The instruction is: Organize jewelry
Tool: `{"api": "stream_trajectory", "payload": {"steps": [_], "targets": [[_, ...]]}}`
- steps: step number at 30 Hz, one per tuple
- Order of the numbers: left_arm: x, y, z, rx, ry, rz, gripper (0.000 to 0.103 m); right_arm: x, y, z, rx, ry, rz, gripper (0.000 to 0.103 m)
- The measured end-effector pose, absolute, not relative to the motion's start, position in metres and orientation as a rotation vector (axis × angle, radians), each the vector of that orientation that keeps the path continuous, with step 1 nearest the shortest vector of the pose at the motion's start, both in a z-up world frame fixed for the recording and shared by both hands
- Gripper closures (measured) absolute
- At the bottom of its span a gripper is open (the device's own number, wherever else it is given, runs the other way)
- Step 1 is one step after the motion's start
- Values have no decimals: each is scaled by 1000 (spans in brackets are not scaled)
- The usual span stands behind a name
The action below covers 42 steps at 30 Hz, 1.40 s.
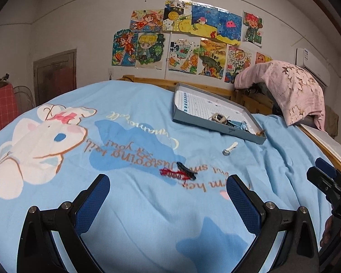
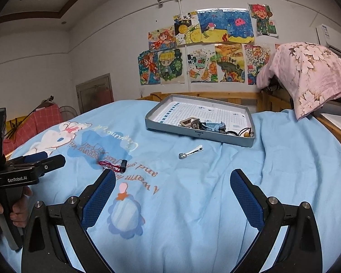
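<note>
A grey tray [image 1: 181, 117] [image 2: 152, 126] lies on the blue bedspread and holds several jewelry pieces, among them a beige buckle [image 2: 189, 122] and a blue watch [image 2: 212, 126]. A white hair clip [image 1: 230, 148] [image 2: 191, 152] lies on the cover just in front of the tray. A red cord with a black end [image 1: 181, 173] [image 2: 113, 165] lies nearer. My left gripper [image 1: 168, 187] is open and empty, just short of the red cord. My right gripper [image 2: 172, 182] is open and empty, the cord by its left finger.
The bed has a wooden headboard [image 2: 216, 95] behind the tray and a wooden side rail [image 1: 329, 159] at the right. A pink floral cloth [image 2: 307, 72] hangs over something at the back right. Drawings cover the wall [image 1: 181, 38].
</note>
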<state>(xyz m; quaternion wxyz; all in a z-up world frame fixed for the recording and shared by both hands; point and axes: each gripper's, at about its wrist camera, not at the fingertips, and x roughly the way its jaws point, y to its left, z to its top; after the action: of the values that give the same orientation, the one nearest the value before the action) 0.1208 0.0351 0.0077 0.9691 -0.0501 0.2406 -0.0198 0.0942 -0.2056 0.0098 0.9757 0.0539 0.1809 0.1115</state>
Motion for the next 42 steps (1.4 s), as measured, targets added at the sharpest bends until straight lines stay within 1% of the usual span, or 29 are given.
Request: {"api": "stream_trajectory", "payload": {"steps": [10,20,27,29,31,32,33,34,35,36,38,39,40,42], "targets": [[169,38,17,-117,452,-22,0,134,-203,25,124,305,246,4],[196,50,26,-95,412,11,0,183,-177,29,103,294,261,4],[211,59,18,-50,455,-24,0,212,-160,18,94,330,276,4],[212,62,13,-42,461,-44,7,217,-157,12,104,348,296,4],[215,62,7,-35,486,-79,23,221,-154,3,104,373,316,4],[216,61,4,-32,496,-95,26,222,-153,0,104,381,328,5],[216,60,1,-27,504,-111,32,223,-153,-2,106,387,341,8],[216,59,-2,-19,510,-133,36,224,-150,-6,102,397,355,18],[215,56,-4,-9,512,-152,38,225,-148,-9,96,406,366,24],[214,54,-6,1,516,-169,42,226,-145,-12,89,417,382,33],[212,49,-10,33,528,-210,54,226,-139,-18,76,432,423,38],[211,46,-12,46,537,-230,64,226,-136,-21,65,438,445,43],[212,43,-15,61,553,-251,73,227,-131,-23,50,447,469,50],[212,40,-20,73,573,-286,78,228,-124,-27,27,463,506,58]]}}
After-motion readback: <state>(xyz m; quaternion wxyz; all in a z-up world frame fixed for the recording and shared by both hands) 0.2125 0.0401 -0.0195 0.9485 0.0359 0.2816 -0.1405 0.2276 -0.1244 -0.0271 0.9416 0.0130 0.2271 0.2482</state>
